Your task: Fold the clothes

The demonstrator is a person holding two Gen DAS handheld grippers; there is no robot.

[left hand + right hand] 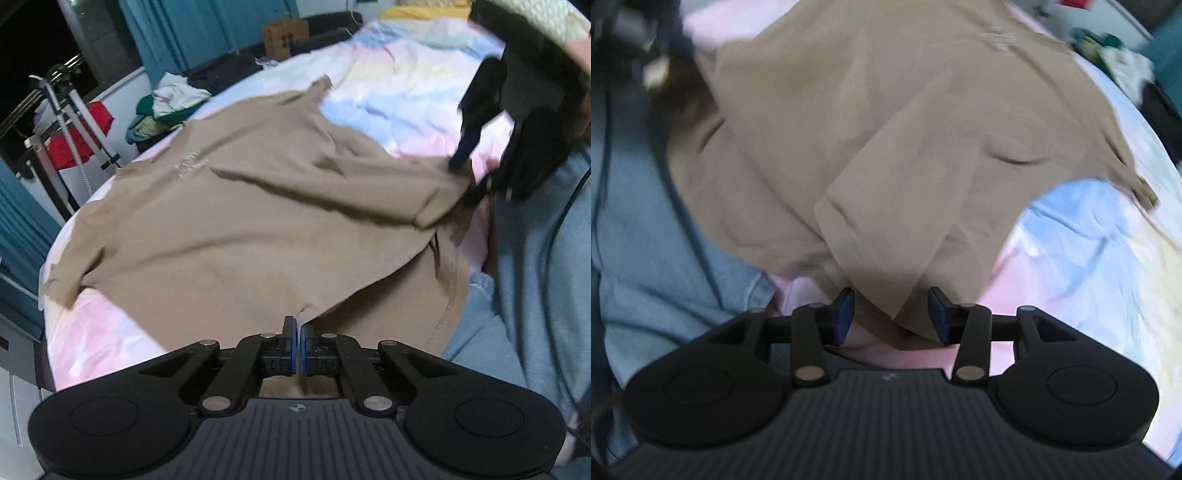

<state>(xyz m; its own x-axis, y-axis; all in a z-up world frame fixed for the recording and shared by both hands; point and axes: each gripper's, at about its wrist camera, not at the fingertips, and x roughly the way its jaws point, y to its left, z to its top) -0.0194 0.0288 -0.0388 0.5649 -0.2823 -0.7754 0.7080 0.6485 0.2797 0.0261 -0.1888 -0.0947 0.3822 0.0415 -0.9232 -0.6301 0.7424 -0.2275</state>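
On the pastel bed, the tan T-shirt lies spread. Left gripper pinches its six o'clock hem; right gripper straddles a sleeve, fingers apart. Next, judging: close, then fold inward.

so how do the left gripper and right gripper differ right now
The left gripper has its blue pads pressed together, pinching the hem of the tan t-shirt. The right gripper stands open, its pads apart on either side of a folded sleeve corner and not pressing it. Both are black with blue pads and sit at the shirt's near edge over the pastel bedsheet.
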